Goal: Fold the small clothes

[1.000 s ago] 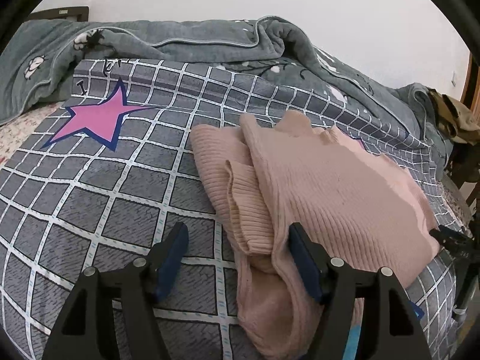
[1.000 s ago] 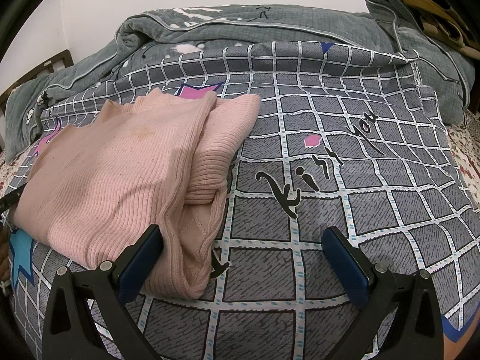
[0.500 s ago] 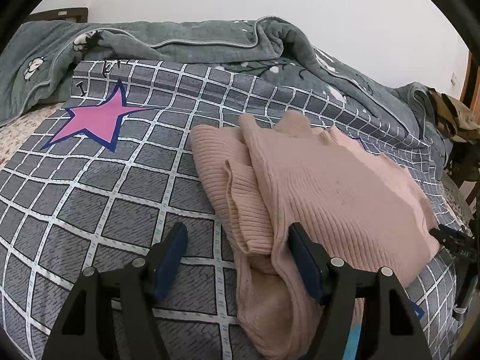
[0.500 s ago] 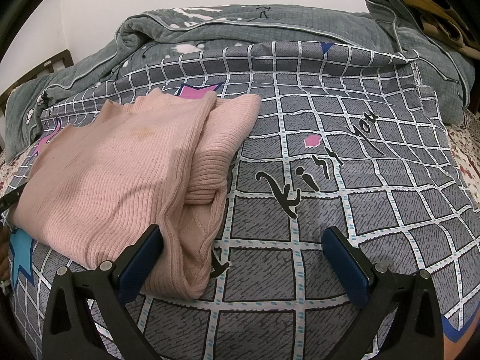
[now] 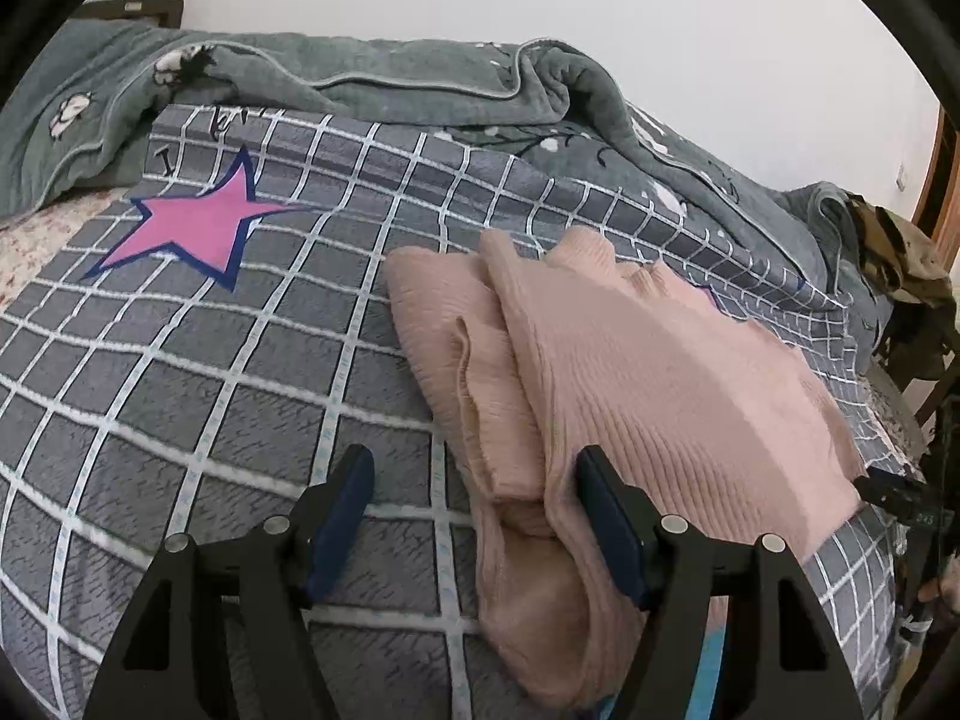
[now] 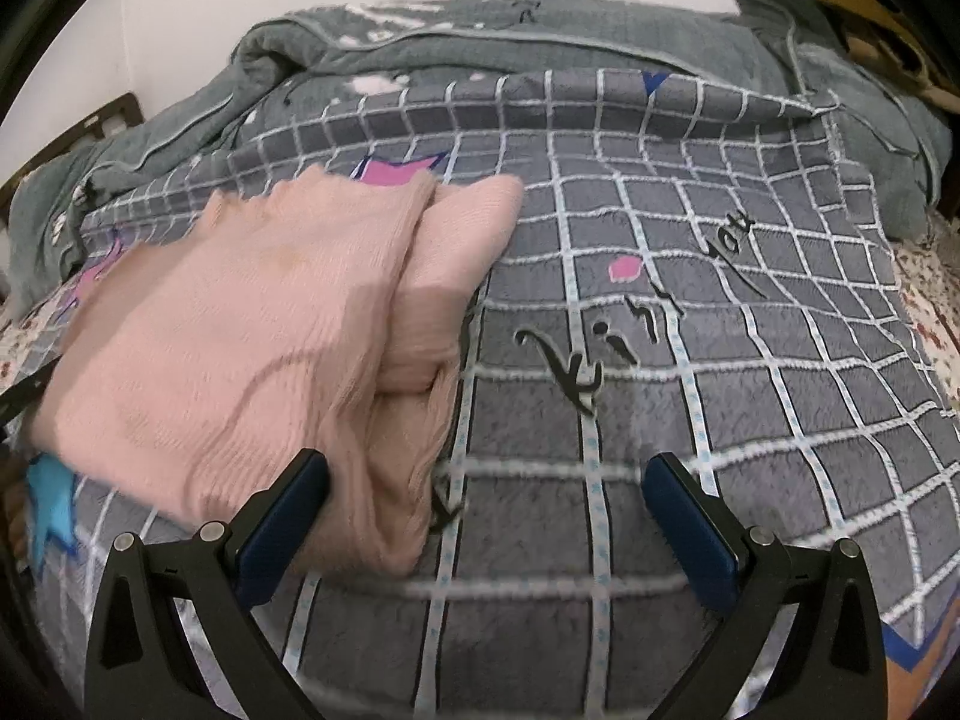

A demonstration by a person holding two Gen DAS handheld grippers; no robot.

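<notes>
A pink ribbed knit sweater [image 5: 648,384] lies folded on the grey checked bedspread [image 5: 240,360], sleeves tucked under the body. My left gripper [image 5: 474,504] is open at the sweater's near left corner; its right finger [image 5: 606,516] rests on the fabric, its left finger over the bedspread. In the right wrist view the sweater [image 6: 252,324] lies left of centre. My right gripper [image 6: 486,510] is open at the sweater's near right corner, left finger [image 6: 282,522] against the fabric, right finger over the bedspread [image 6: 690,360]. Neither holds anything.
A rumpled grey-green blanket [image 5: 372,78] lies along the back of the bed against the white wall. A brown camouflage garment [image 5: 900,258] lies at the far right end. The right gripper's tip [image 5: 900,498] shows at the sweater's right edge. A wooden headboard [image 6: 102,126] is at far left.
The left gripper has barely moved. The right wrist view has shifted and blurred slightly, with the right gripper moving a little closer over the sweater's corner. The sweater lies as before.
</notes>
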